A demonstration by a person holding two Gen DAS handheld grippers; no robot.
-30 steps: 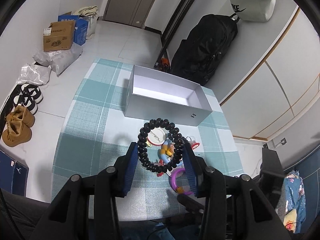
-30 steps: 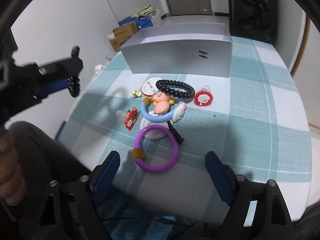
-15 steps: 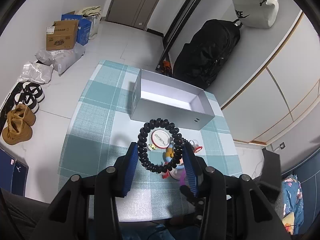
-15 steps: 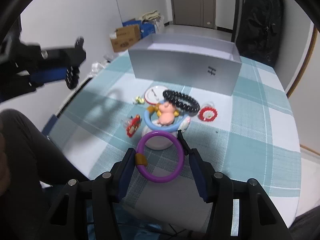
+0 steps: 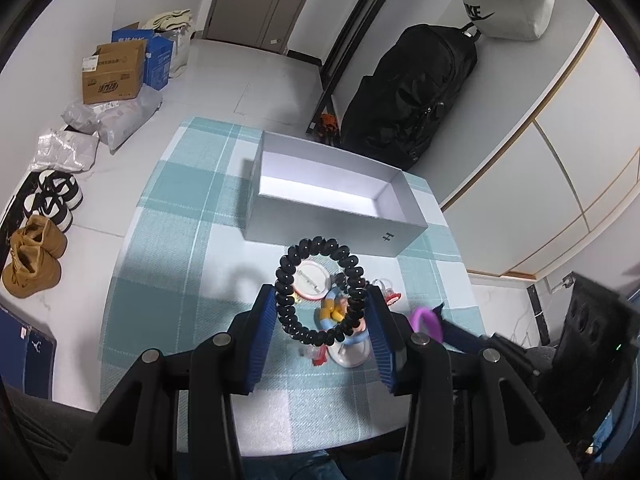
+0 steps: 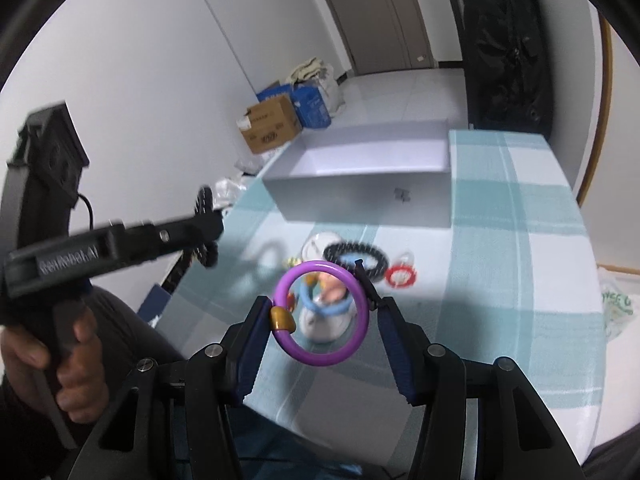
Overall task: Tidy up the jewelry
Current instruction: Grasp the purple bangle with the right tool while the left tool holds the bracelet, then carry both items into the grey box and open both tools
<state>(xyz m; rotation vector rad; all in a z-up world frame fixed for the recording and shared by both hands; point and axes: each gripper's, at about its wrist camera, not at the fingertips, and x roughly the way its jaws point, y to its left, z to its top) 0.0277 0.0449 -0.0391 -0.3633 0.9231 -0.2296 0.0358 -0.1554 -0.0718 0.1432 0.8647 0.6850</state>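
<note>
Left wrist view: high above the desk [image 5: 168, 240], looking steeply down past its gripper [image 5: 322, 316] toward the grey box [image 5: 332, 216] and door. Right wrist view: lower, nearer, angled across the desk [image 6: 540, 208]. Shared: the grey box [image 6: 360, 200], jewelry pile [image 6: 332, 280], checked cloth, cardboard cartons.

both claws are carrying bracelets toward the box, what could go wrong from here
The black bead bracelet is pinched only at its sides by the left claw, so it might slip out before reaching the grey box. The right claw holds the purple ring equally lightly. Both claws heading for one box may collide.
</note>
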